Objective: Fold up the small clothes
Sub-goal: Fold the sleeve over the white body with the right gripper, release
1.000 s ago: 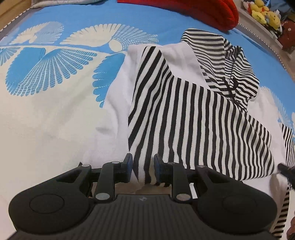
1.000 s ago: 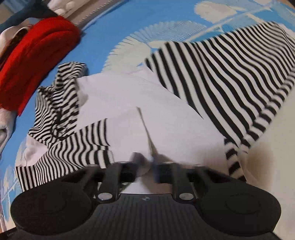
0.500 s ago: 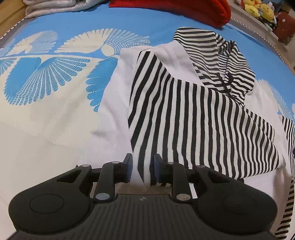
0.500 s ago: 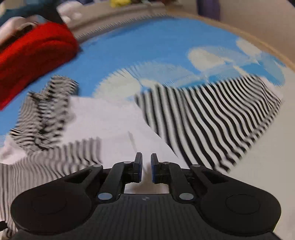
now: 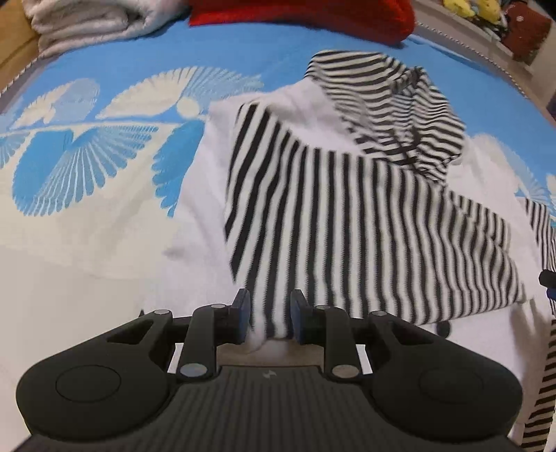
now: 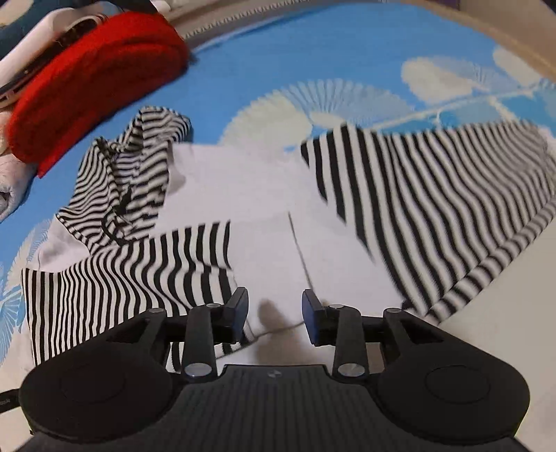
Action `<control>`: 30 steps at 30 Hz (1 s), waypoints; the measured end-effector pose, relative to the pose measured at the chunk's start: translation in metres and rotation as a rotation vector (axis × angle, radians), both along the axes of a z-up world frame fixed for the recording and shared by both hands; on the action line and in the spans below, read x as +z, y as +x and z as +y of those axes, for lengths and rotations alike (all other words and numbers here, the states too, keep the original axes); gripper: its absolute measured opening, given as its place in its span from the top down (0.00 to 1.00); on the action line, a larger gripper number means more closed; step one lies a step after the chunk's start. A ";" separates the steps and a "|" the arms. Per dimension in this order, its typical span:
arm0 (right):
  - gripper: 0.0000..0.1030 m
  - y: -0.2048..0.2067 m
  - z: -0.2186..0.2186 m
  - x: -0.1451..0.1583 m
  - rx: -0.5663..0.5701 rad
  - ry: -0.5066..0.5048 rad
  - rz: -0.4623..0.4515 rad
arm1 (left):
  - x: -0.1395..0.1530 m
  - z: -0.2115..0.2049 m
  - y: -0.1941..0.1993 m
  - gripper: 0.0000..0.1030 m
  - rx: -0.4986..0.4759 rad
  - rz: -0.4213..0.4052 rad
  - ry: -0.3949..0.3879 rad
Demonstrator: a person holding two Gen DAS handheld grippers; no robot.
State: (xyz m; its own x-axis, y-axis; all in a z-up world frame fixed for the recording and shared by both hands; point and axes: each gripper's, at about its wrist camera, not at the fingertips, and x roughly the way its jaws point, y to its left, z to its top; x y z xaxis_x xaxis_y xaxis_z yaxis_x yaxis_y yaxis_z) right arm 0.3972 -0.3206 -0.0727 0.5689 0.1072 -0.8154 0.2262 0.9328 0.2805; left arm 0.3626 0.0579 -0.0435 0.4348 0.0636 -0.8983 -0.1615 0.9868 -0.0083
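Observation:
A small hooded garment with a white body and black-and-white stripes lies partly folded on the bed. Its striped hood bunches at the far end. My left gripper is shut on the near edge of a striped flap, which rises from the white body. In the right wrist view the same garment spreads below, hood at the left and the lifted striped flap at the right. My right gripper hovers over the white cloth; its jaws are opening with nothing between them.
The blue bedspread with white fan patterns lies under everything. A red cloth sits beyond the hood, and a grey towel lies at the far left. Plush toys line the far right edge.
My right gripper has let go of the white cloth, spread its jaws and lifted a little. My left gripper has shifted slightly with the striped flap still in it.

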 end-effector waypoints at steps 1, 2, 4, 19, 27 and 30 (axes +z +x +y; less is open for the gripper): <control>0.64 -0.001 -0.002 0.003 0.004 -0.012 -0.009 | 0.004 -0.005 -0.001 0.73 -0.006 -0.007 0.007; 0.63 -0.002 -0.002 0.006 0.007 -0.020 -0.017 | 0.007 -0.009 -0.001 0.73 -0.011 -0.012 0.012; 0.63 -0.007 -0.006 0.012 0.013 -0.034 -0.032 | 0.014 -0.018 -0.003 0.73 -0.020 -0.024 0.018; 0.63 -0.053 -0.071 0.048 -0.007 -0.147 -0.136 | 0.062 -0.081 -0.043 0.65 -0.092 -0.180 0.002; 0.63 -0.069 -0.103 0.054 -0.037 -0.185 -0.155 | 0.070 -0.101 -0.056 0.47 -0.126 -0.250 -0.014; 0.63 -0.070 -0.112 0.055 -0.044 -0.193 -0.157 | 0.072 -0.108 -0.057 0.37 -0.122 -0.292 0.002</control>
